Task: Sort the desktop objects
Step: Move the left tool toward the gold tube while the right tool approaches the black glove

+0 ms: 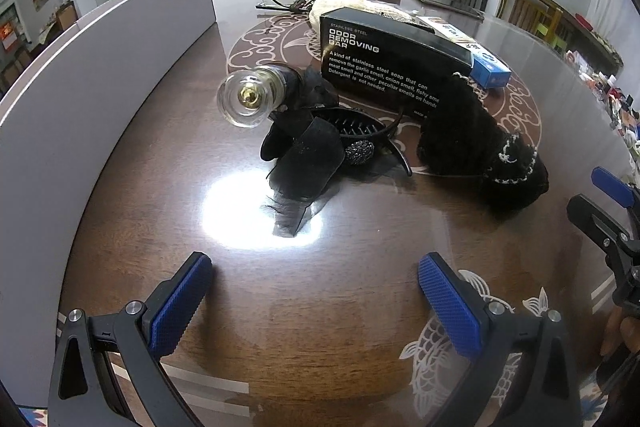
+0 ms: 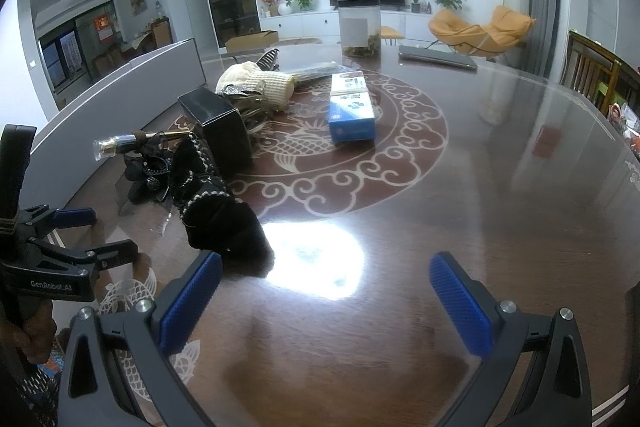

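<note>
On the dark wooden table lies a heap: a black bow hair clip, a clear-capped bottle, a black "Odor Removing Bar" box, a black fuzzy trimmed cloth, a blue box and a cream knit piece. My left gripper is open and empty, just short of the hair clip. My right gripper is open and empty, with the black cloth by its left finger. The blue box and black box lie farther off.
A grey-white panel curves along the table's left side. A clear jar and a flat grey device stand at the far edge. Glasses lie behind the heap. Chairs stand on the right.
</note>
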The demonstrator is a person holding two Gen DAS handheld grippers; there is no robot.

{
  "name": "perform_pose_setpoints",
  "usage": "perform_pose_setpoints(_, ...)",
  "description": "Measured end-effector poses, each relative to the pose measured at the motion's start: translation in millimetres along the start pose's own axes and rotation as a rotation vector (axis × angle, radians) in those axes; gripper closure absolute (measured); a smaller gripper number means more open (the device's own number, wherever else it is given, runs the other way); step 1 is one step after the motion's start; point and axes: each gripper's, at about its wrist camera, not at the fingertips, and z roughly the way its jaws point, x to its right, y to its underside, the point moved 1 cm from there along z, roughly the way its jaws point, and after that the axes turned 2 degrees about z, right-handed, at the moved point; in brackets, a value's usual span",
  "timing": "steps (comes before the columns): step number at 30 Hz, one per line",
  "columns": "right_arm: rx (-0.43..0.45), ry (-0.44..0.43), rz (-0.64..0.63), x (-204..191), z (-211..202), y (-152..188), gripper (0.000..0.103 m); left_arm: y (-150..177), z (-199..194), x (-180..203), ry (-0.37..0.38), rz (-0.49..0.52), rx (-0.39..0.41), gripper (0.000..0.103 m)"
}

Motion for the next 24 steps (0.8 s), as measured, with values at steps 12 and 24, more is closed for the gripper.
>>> perform_pose_setpoints(12,-0.004,-0.004,0.005,0.4,0.2,-0.2,0.000,1.4,-3.0,0.6,0.007,0.016,0.007,0.000)
perform_pose_setpoints(24,-0.111,-0.089,-0.188,-37.2,20.2,-1.3,0.000,11.9,-8.9,-12.9,0.037,0.059,-0.044,0.000)
